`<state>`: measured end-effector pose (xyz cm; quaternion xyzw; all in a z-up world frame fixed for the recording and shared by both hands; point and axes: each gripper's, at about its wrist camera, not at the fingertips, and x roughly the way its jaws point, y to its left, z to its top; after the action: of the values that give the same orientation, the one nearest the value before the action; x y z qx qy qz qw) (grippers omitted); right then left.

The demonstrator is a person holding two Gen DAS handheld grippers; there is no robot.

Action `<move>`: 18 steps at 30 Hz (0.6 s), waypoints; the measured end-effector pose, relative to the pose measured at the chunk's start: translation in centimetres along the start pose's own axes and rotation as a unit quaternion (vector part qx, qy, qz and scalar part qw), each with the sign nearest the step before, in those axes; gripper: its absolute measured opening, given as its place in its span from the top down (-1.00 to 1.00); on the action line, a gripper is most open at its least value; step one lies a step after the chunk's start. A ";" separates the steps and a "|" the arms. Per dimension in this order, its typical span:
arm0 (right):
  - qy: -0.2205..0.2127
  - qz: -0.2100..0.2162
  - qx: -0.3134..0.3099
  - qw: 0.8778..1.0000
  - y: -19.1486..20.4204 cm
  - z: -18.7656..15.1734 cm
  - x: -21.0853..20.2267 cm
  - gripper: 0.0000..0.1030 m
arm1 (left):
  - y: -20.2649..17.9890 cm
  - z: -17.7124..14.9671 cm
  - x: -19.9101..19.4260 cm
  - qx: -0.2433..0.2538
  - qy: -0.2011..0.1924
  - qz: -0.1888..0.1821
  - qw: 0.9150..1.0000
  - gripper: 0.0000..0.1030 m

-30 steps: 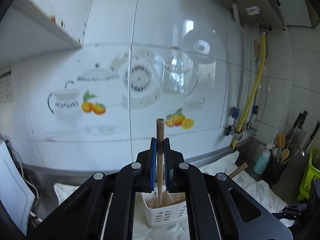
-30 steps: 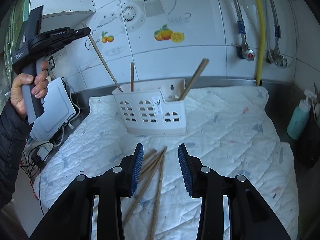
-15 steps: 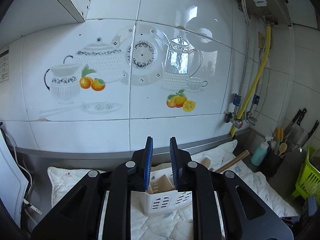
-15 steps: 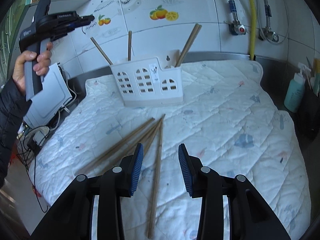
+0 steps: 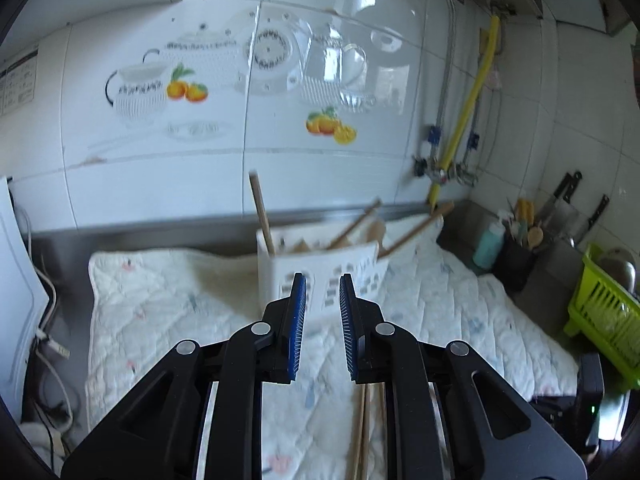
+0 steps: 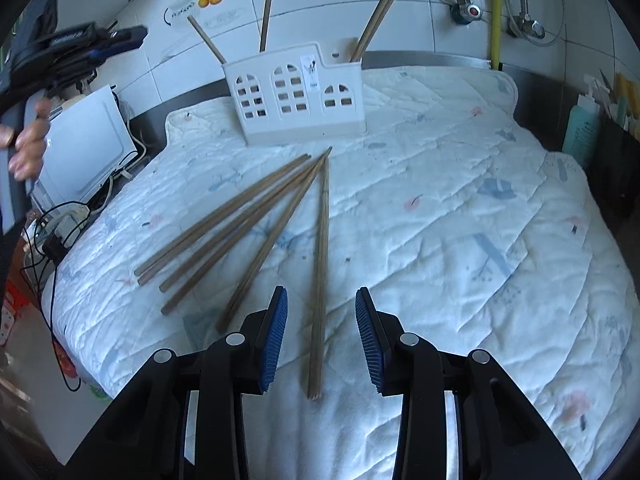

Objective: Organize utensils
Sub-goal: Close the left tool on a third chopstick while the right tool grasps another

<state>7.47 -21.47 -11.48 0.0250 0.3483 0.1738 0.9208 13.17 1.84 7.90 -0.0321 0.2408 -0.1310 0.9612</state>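
A tiled wall (image 5: 320, 120) printed with teapots and oranges backs the tabletop (image 5: 552, 256), and most of that tabletop is covered by a white quilted mat (image 6: 460, 220). Toward the back of the mat stands a white utensil holder (image 6: 298, 96) with arched cut-outs, a few chopsticks (image 6: 265, 24) leaning up out of its compartments. In front of it, loose chopsticks (image 6: 240, 224) lie fanned across the mat, their far ends gathered near the holder's foot and their near ends spread toward the left. One pair (image 6: 320, 272) lies almost straight, running from the holder toward the right tongs (image 6: 321, 336). Those tongs hang just above the pair's near end with the blue pads apart, the sticks lying below the gap and the pads touching neither. The left tongs (image 5: 322, 328) are off to the left side, held in a hand (image 6: 26, 140), their pads a narrow gap apart with nothing between them, pointing toward the holder.
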 end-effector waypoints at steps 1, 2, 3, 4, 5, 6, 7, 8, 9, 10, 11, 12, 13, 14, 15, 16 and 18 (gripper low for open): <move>0.000 0.000 0.004 1.000 -0.1 -0.3 0.2 0.41 | -0.1 -1.0 -0.1 0.000 0.009 -0.001 1.000 0.66; 0.000 -0.002 0.004 1.000 0.0 -0.4 0.4 0.44 | -0.1 -2.0 -0.2 -0.001 0.018 -0.004 1.000 0.66; 0.002 -0.006 0.004 1.000 0.0 -0.6 0.6 0.49 | -0.2 -3.3 -0.2 0.000 0.032 -0.007 0.999 0.66; 0.003 -0.006 0.007 1.000 -0.1 -0.7 0.8 0.54 | -0.3 -4.2 -0.2 0.000 0.042 -0.008 0.999 0.65; 0.005 -0.003 0.010 1.000 -0.1 -0.8 1.0 0.55 | -0.3 -5.4 -0.2 0.000 0.052 -0.011 0.999 0.55; 0.005 -0.004 0.009 1.000 -0.1 -0.9 1.0 0.57 | -0.5 -6.7 -0.2 0.000 0.065 -0.016 0.998 0.40; 0.005 -0.009 0.005 1.000 0.0 -1.0 1.1 0.57 | -0.6 -7.8 -0.2 0.002 0.076 -0.018 0.997 0.35; 0.005 -0.011 0.002 1.000 0.1 -1.1 1.2 0.58 | -0.7 -8.8 -0.1 0.004 0.086 -0.020 0.996 0.35; 0.004 -0.014 -0.001 1.000 0.2 -1.1 1.2 0.58 | -1.0 -10.1 0.1 0.006 0.101 -0.026 0.995 0.35; 0.004 -0.016 -0.003 1.000 0.3 -1.1 1.2 0.58 | -1.2 -11.1 0.5 0.008 0.115 -0.031 0.993 0.35; 0.003 -0.017 -0.004 1.000 0.3 -1.1 1.3 0.58 | -1.4 -11.9 0.9 0.012 0.130 -0.032 0.991 0.36; 0.003 -0.017 -0.004 1.000 0.3 -1.1 1.3 0.58 | -1.6 -12.9 1.3 0.016 0.141 -0.035 0.989 0.37; 0.002 -0.018 -0.003 1.000 0.3 -1.1 1.3 0.58 | -1.7 -13.5 1.5 0.018 0.147 -0.039 0.988 0.37; 0.002 -0.018 -0.003 1.000 0.3 -1.1 1.3 0.58 | -1.9 -14.1 1.8 0.021 0.154 -0.042 0.987 0.42; 0.001 -0.019 -0.004 1.000 0.4 -1.1 1.3 0.59 | -2.1 -14.6 2.1 0.025 0.161 -0.047 0.986 0.45; 0.000 -0.021 -0.005 1.000 0.4 -1.2 1.3 0.59 | -2.2 -14.9 2.3 0.028 0.164 -0.047 0.985 0.47; 0.000 -0.022 -0.006 1.000 0.5 -1.2 1.3 0.59 | -2.4 -15.3 2.9 0.037 0.172 -0.045 0.983 0.56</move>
<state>7.45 -20.68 -13.09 0.0121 0.3475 0.1551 0.9247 7.82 -1.20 -6.64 0.0155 0.3962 -0.1869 0.8988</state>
